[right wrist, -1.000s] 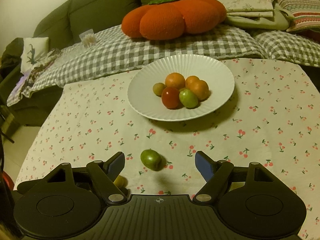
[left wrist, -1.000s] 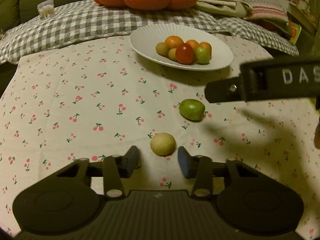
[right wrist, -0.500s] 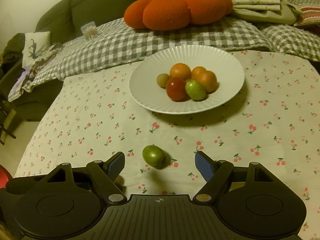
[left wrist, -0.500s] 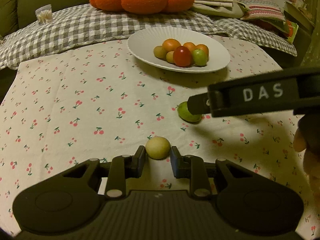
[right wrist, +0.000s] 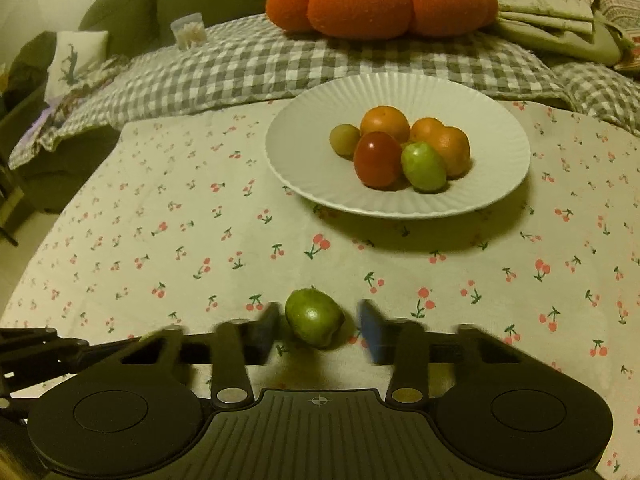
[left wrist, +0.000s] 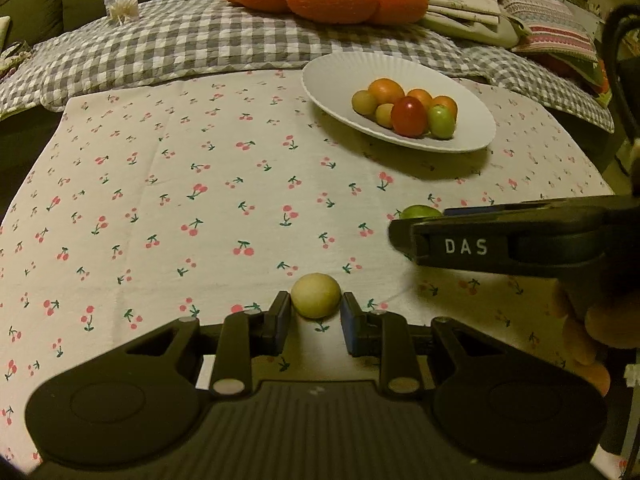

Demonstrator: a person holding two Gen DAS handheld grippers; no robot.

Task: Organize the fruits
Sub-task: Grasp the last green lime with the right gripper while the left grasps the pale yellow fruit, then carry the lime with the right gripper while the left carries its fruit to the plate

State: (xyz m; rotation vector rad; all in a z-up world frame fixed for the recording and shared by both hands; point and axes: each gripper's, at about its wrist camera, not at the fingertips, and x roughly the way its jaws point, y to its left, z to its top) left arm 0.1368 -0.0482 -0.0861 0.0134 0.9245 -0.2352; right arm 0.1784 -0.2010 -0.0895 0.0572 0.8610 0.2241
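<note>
Left gripper [left wrist: 316,322]: jaws narrowed around pale yellow round fruit [left wrist: 316,295] on cherry-print tablecloth [left wrist: 160,208]; contact not discernible. Right gripper [right wrist: 318,330]: fingers blurred, flanking green oval fruit [right wrist: 315,323] with gaps, nothing gripped. In left view, green fruit mostly hidden behind right gripper. White ribbed plate [right wrist: 304,184] piled with fruit, farther back.

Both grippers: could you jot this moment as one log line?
left gripper: closed on pale fruit | right gripper: jaws blurred around green fruit, grip unclear | plate: six fruits
</note>
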